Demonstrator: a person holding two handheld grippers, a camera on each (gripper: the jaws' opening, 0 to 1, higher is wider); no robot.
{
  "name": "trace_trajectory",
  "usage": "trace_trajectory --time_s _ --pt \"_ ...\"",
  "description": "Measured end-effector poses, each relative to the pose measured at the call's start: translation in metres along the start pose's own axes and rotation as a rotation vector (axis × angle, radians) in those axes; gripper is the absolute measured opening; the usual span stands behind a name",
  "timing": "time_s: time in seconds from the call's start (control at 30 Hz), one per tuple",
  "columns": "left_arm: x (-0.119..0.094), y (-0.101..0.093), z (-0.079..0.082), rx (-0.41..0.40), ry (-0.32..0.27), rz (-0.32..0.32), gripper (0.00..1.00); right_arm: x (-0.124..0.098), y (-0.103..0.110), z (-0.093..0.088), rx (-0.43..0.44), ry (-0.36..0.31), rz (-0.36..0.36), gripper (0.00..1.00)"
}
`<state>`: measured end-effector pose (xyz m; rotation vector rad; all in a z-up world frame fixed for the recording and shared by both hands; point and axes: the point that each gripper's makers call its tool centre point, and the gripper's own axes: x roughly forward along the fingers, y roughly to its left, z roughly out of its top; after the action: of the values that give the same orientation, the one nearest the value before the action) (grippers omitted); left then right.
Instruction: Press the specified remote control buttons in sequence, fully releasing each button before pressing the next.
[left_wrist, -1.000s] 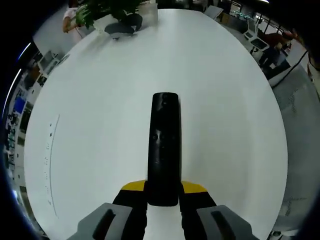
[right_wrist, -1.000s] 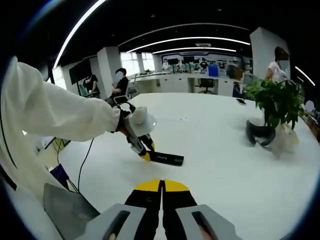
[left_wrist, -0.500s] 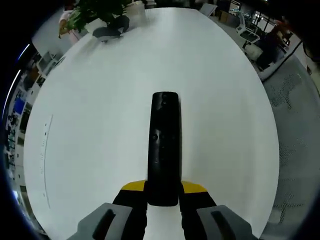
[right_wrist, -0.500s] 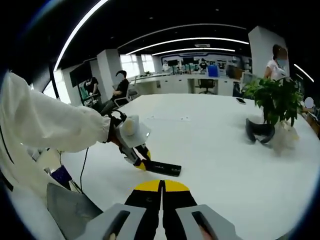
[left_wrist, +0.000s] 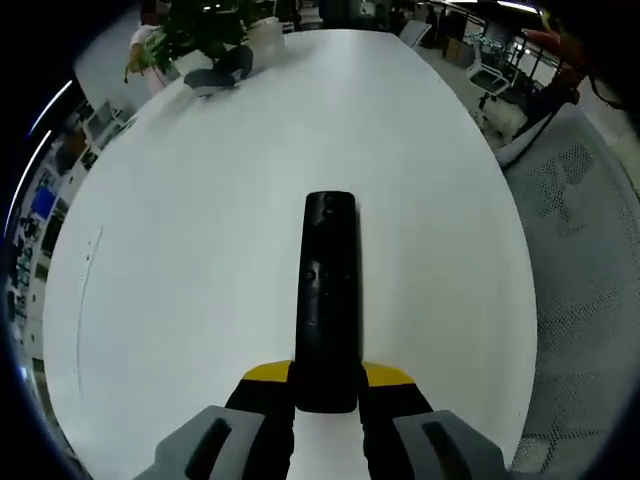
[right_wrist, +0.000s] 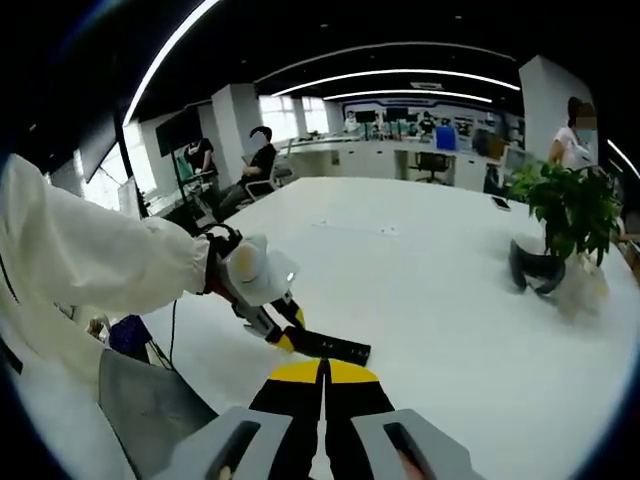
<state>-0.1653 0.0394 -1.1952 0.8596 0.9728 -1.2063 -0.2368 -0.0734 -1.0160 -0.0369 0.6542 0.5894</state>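
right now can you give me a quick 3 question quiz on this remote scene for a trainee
1. True or false: the left gripper is shut on the black remote.
2. Multiple choice: the right gripper's jaws are A) wide open, B) closed together with nothing between them, C) closed on the remote.
3. Fill in: at the far end of the white table stands a potted ____.

Key
1. True: the remote's near end sits between the jaws.
2. B.
3. plant.
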Motion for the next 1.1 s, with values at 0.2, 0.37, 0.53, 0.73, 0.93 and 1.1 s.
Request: trace_trajectory --time_s 0.2,0.37,0.53,0.73,0.93,1.1 --pt "-0.001 -0.023 -0.002 -0.012 -0.017 0.002 0.24 0.007 0.007 -0.004 -0.013 0.027 0.024 0.00" --pt "-0.002 -0.039 -0.002 -0.020 -0.003 0.005 0.24 0.012 0.011 -0.012 -0.028 0.052 0.044 0.00" --pt "-0.003 -0.052 -0.004 -0.025 -0.011 0.002 0.24 0.018 0.010 -0.022 -0.021 0.080 0.053 0.00" --pt "-0.003 -0.062 -0.004 -0.032 -0.015 0.002 0.24 0.023 0.008 -0.032 -0.011 0.105 0.068 0.00" --pt "-0.004 -0.073 -0.005 -0.047 -0.018 0.005 0.24 0.030 0.006 -0.044 0.005 0.129 0.077 0.00" --pt "-0.004 -0.079 -0.006 -0.055 -0.012 0.007 0.24 0.036 0.005 -0.057 0.010 0.167 0.081 0.00"
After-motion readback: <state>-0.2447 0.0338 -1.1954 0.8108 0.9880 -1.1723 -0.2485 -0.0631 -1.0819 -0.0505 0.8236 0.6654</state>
